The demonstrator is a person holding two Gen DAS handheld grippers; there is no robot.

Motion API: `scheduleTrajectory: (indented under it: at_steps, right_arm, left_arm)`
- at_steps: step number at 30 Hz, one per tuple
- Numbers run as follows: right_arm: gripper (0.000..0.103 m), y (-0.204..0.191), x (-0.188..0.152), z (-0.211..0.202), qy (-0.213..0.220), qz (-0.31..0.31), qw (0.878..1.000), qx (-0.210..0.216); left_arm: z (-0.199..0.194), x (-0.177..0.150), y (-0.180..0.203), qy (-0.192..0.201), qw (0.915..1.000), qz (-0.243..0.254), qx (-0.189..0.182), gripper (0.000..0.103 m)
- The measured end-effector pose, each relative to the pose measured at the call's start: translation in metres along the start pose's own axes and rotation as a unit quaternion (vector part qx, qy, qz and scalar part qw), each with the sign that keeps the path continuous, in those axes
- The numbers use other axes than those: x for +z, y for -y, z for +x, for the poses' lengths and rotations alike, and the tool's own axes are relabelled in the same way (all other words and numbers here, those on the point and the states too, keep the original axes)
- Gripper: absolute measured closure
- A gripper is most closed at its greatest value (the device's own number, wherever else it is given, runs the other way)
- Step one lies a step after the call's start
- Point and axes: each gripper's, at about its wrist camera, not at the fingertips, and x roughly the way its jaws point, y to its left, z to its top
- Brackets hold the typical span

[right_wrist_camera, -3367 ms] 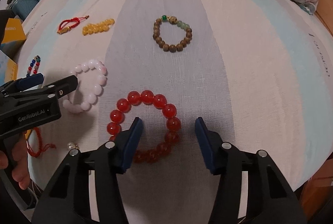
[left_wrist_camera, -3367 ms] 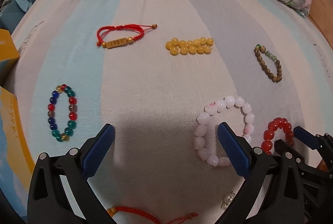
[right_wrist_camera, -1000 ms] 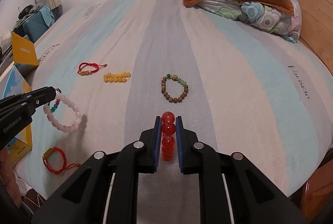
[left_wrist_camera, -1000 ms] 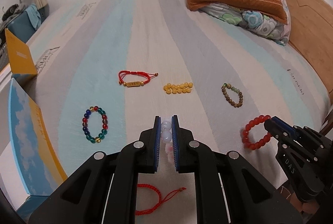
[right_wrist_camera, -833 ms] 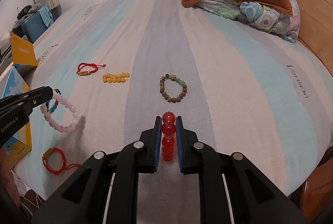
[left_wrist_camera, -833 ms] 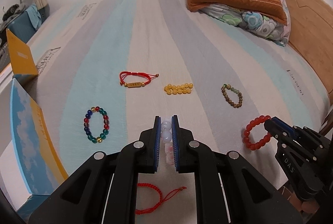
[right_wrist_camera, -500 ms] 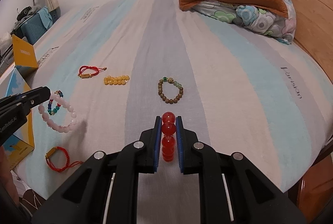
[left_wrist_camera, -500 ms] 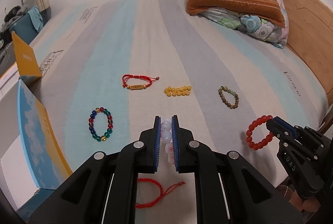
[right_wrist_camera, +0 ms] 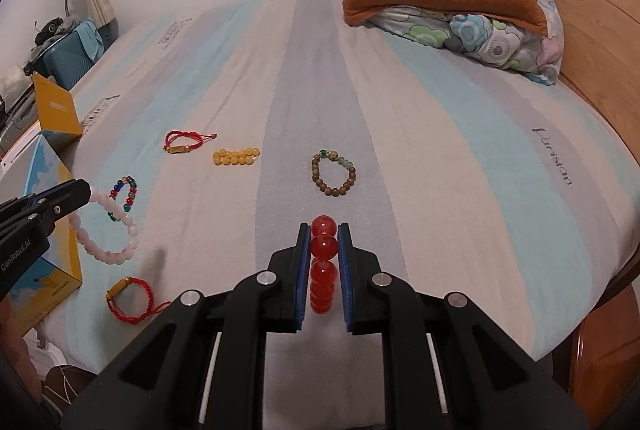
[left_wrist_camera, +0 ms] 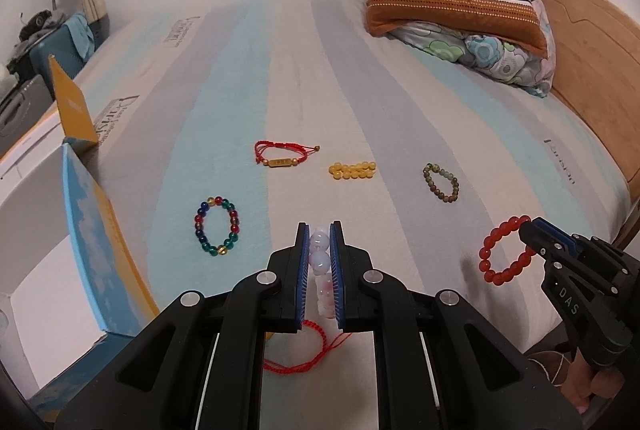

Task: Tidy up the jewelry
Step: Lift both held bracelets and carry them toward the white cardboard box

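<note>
Pink bracelet (left_wrist_camera: 320, 262) clamped in left claw (left_wrist_camera: 320, 250); red bracelet (right_wrist_camera: 324, 262) clamped in right claw (right_wrist_camera: 324, 250).

Dim, warm indoor light — sharp centre, fisheye-bent edges.

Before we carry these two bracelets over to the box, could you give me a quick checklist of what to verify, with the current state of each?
1. Left gripper shut on pink bead bracelet: ok.
2. Right gripper shut on red bead bracelet: ok.
3. Both bracelets lifted off the bed sheet: ok, each hangs from its gripper.
4. Held loops apart from the bracelets on the sheet: ok.
5. Open box reachable at the left: ok.
6. Free room inside the box: cannot tell.
</note>
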Motion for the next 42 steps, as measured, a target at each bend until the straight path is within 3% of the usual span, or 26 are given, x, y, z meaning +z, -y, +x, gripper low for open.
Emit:
scheduleTrajectory:
  at_steps: [20, 32, 42]
  right_arm:
    - [0.09, -0.041, 0.013, -0.035, 0.019, -0.03, 0.999, 0.007]
    - [0.09, -0.086, 0.031, -0.059, 0.036, -0.069, 0.997, 0.012]
    - [0.09, -0.148, 0.052, -0.091, 0.059, -0.107, 0.992, 0.043]
  left_arm:
    - [-0.037, 0.002, -0.013, 0.007, 0.9999, -0.005, 0.01, 0.093]
    - [-0.075, 0.005, -0.057, 0.017, 0.999, -0.038, 0.018, 0.093]
    - [-0.12, 0.004, -0.108, 0.04, 0.9951, -0.068, 0.059, 0.093]
